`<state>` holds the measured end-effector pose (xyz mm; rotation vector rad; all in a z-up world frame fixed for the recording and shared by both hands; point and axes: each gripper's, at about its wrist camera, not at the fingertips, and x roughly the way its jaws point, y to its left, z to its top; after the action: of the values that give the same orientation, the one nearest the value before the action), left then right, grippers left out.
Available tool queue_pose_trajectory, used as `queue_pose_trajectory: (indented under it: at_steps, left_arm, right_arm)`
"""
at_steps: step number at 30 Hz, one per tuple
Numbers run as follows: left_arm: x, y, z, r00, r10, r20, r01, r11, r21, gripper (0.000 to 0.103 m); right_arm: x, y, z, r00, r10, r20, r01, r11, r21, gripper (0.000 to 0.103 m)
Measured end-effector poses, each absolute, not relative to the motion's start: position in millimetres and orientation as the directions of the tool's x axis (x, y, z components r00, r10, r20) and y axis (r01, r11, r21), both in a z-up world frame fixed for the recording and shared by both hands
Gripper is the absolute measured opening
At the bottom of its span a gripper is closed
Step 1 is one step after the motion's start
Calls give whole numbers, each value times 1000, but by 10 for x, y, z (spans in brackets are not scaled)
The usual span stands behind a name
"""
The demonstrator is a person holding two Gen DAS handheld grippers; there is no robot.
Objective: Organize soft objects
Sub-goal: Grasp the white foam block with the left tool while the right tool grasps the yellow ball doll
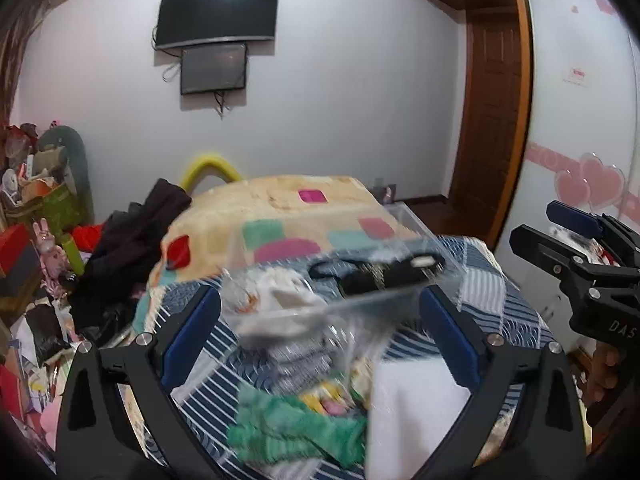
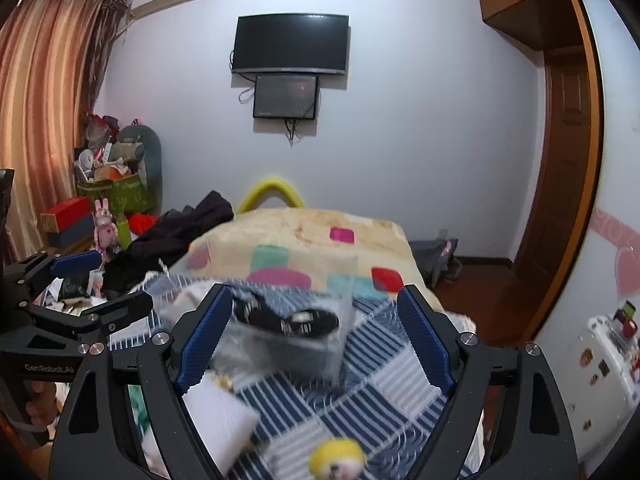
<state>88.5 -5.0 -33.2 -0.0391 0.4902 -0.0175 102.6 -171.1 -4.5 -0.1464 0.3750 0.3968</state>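
A clear plastic box [image 1: 344,280] with a black lid latch [image 1: 376,274] rests on the blue striped quilt [image 1: 480,288], blurred, with pale soft items inside. My left gripper [image 1: 320,328] stands open just short of it, blue pads wide apart and nothing pressed between them. A green fuzzy cloth [image 1: 296,432] and a white cloth [image 1: 416,412] lie below its fingers. In the right wrist view the same box [image 2: 280,332] sits ahead of my open right gripper [image 2: 316,332]. A yellow plush toy [image 2: 336,460] and the white cloth [image 2: 216,412] lie near its base. Each view shows the other gripper at its edge.
A beige blanket [image 1: 280,208] with coloured patches covers the far bed. Dark clothes [image 1: 136,236] are heaped at its left. Boxes and toys [image 2: 108,184] crowd the left corner. Two screens [image 2: 288,44] hang on the wall. A wooden door [image 2: 560,160] stands at the right.
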Motion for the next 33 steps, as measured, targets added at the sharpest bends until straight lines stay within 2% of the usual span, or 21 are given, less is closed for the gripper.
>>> queue_pose_trajectory:
  at_steps: [17, 21, 25, 27, 28, 33]
  left_arm:
    - [819, -617, -1013, 752, -137, -645, 112, 990, -80, 101]
    - [888, -686, -1154, 721, -140, -679, 113, 990, -84, 101]
    - [952, -680, -1295, 698, -172, -696, 121, 985, -123, 99]
    - [969, -663, -1323, 688, -187, -702, 130, 982, -135, 80]
    - [975, -651, -1330, 679, -207, -704, 141, 978, -153, 80]
    - [908, -535, -1213, 712, -214, -669, 127, 976, -176, 80]
  right_arm:
    - [938, -2039, -936, 746, 273, -607, -358, 934, -21, 82]
    - [958, -2087, -1085, 725, 272, -633, -351, 936, 0, 79]
    - [971, -2123, -1152, 701, 278, -656, -353, 935, 19, 60]
    - [994, -2122, -1201, 688, 282, -669, -357, 934, 27, 47]
    - [1000, -2124, -1223, 680, 283, -676, -358, 933, 31, 43]
    - [978, -2105, -1196, 680, 297, -670, -373, 927, 32, 41]
